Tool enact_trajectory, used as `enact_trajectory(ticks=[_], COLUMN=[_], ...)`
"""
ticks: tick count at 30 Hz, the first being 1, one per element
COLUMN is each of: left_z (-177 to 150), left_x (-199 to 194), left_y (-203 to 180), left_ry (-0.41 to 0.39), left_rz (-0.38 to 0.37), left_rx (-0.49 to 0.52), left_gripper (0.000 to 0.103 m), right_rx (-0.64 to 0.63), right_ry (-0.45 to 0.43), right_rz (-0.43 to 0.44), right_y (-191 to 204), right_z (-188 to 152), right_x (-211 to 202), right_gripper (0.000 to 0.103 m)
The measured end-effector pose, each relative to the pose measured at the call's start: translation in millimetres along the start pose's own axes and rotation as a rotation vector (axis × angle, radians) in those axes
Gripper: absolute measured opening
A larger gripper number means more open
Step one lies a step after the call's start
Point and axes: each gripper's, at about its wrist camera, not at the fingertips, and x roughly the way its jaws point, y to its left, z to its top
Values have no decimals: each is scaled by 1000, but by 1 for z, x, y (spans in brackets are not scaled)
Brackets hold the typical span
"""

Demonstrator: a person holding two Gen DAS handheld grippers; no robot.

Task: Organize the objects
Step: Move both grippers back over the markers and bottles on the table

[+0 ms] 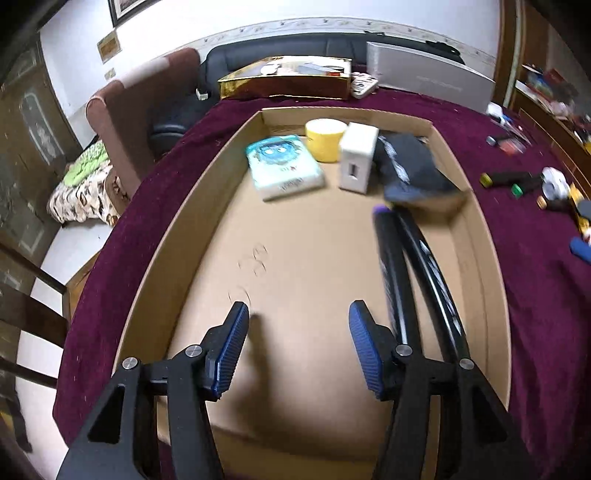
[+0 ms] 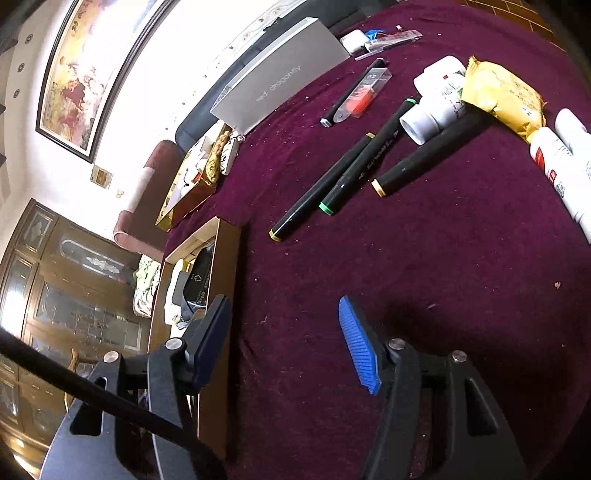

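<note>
We see white walls [image 1: 155, 33] with a patterned border strip [image 1: 332, 26] running along them. A large framed painting [image 2: 85, 74] hangs high on the wall, washed by bright light. Below it stand a dark sofa [image 1: 295, 48] and a brown armchair [image 1: 136, 107]. A dark wooden cabinet with glass doors [image 2: 66, 295] fills one side, above pale floor [image 1: 62, 254].

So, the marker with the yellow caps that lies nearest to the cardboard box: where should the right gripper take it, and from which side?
Grip the yellow-capped marker at the middle of its barrel, coming from above with the right gripper turned so its fingers straddle the barrel. It lies flat on the cloth, and a green-capped marker lies close along its far half, so the near half probably has more room.
</note>
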Motion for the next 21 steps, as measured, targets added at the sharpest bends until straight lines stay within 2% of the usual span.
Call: enact_trajectory(ticks=[7,8,11,16,19,21], left_z=[-25,-28,-34,-28,-15,-2], left_x=[-19,-20,-31,-40,-68,-89], left_y=[-20,-24,-29,-18,-7,-5], left_ry=[23,20,15,24,-66,-135], left_rz=[-51,-35,-47,-143,-170,-250], left_rx=[33,67,78,44,13,-13], left_gripper=[51,52,52,52,52,53], right_rx=[5,9,15,5,-32,-59], right_ry=[-9,-12,-23,-72,-142,-186], right_rz=[6,7,3,-3,-45,-99], right_y=[-6,-8,-14,-29,-36,-44], right_z=[-2,-2,-1,10,27,41], right_x=[-12,-15,-22,-49,-81,-102], right_gripper=[60,60,60,60,60,69])
